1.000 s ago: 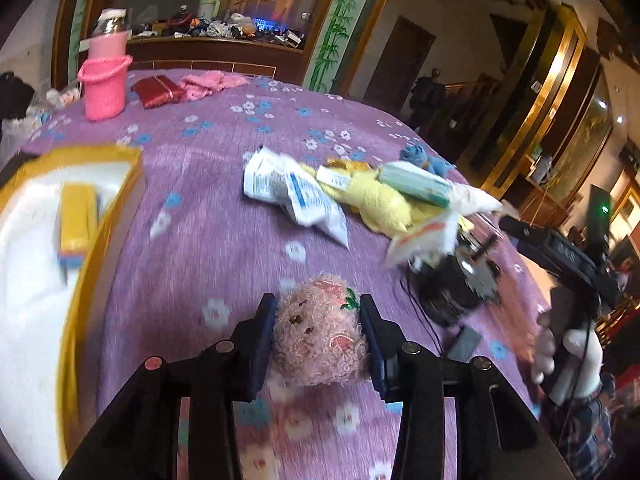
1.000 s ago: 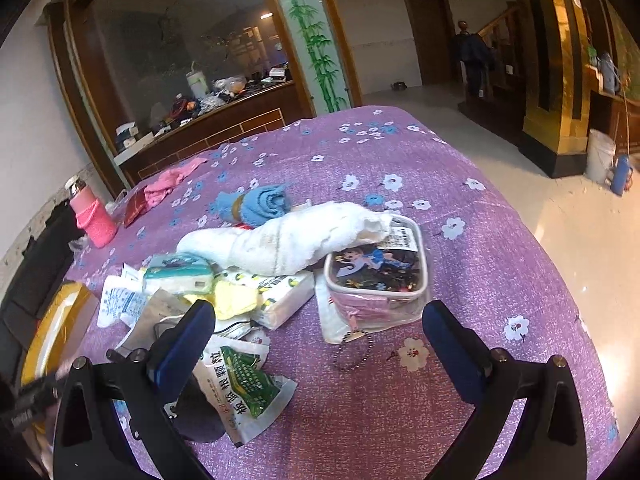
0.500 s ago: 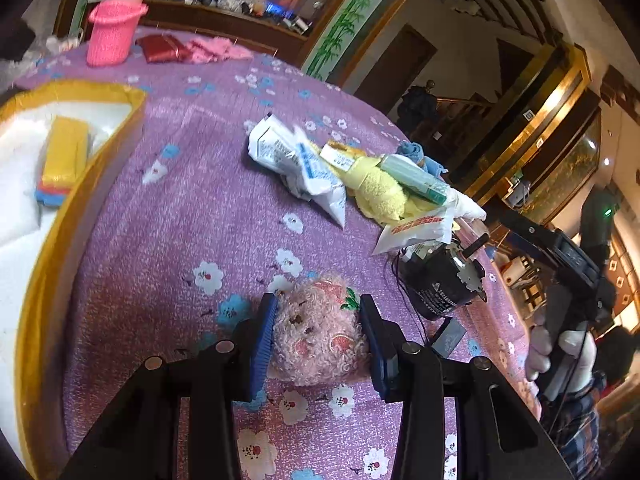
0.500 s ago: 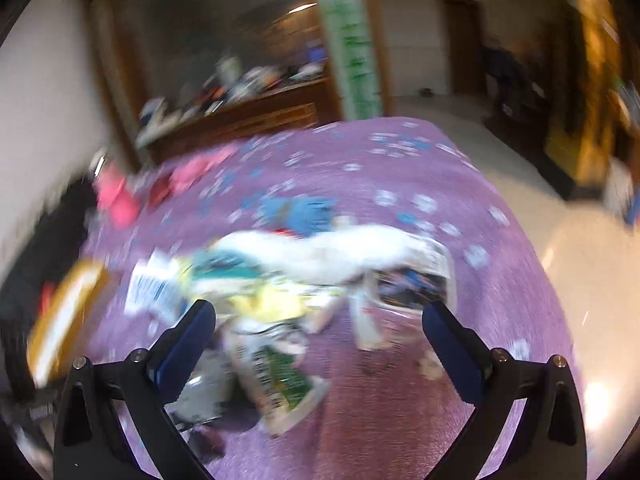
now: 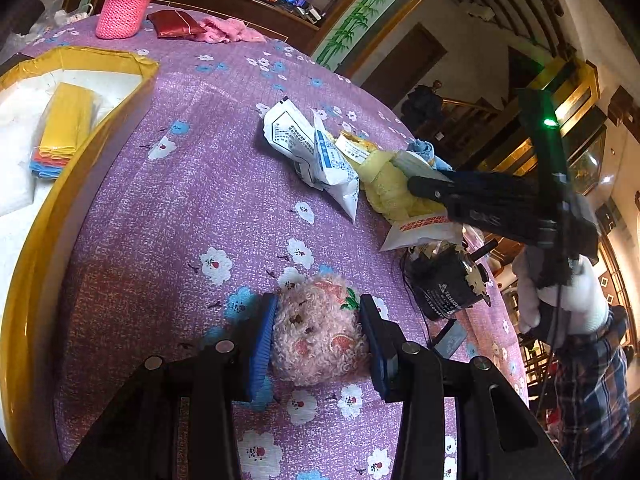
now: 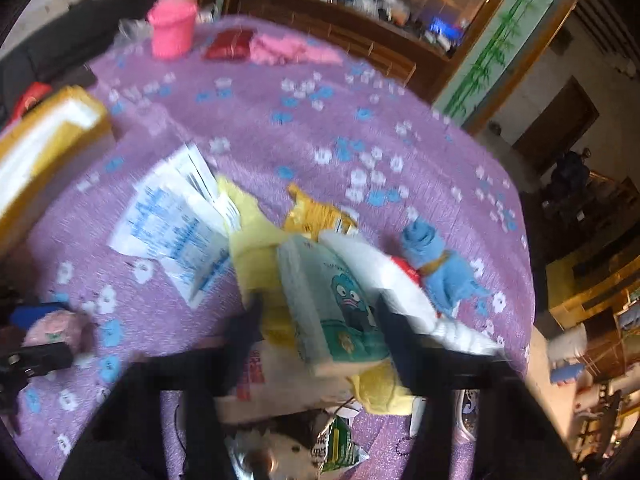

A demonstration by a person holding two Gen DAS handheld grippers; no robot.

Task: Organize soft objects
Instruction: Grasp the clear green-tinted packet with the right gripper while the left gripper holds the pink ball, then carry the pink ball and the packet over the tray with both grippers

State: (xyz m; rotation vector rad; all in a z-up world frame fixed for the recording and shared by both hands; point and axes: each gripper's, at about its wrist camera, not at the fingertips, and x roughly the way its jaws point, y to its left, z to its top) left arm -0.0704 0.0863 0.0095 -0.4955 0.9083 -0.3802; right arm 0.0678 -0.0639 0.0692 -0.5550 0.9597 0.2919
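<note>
Since the earlier frames the right gripper [image 6: 318, 316] has swung across the purple flowered tablecloth [image 6: 280, 128] to the pile of soft things, and its jaws have just been closing, with a green tissue pack [image 6: 332, 300] between them.

From the left wrist, the left gripper [image 5: 318, 330] grasps a pink plush toy [image 5: 318, 336], both blue pads pressed into its fur, just above the cloth. To the left lies a yellow-rimmed box [image 5: 80, 136] with a white lining, and in it a packet of coloured cloths [image 5: 64, 128]. Beyond the toy sit white printed packets [image 5: 316, 152] and a yellow fluffy cloth [image 5: 390, 192]. At the right a white-gloved hand [image 5: 560, 300] carries the other tool, its fingers reaching into that pile. A pink knitted cup [image 5: 124, 8] stands at the far edge.

From the right wrist, the picture is blurred. The dark fingers flank the tissue pack on both sides; whether they already press on it cannot be told. It rests on the yellow cloth, with a white towel [image 6: 384, 276] and a blue rolled cloth [image 6: 436, 264] just to its right. The plush toy shows at the far left.
</note>
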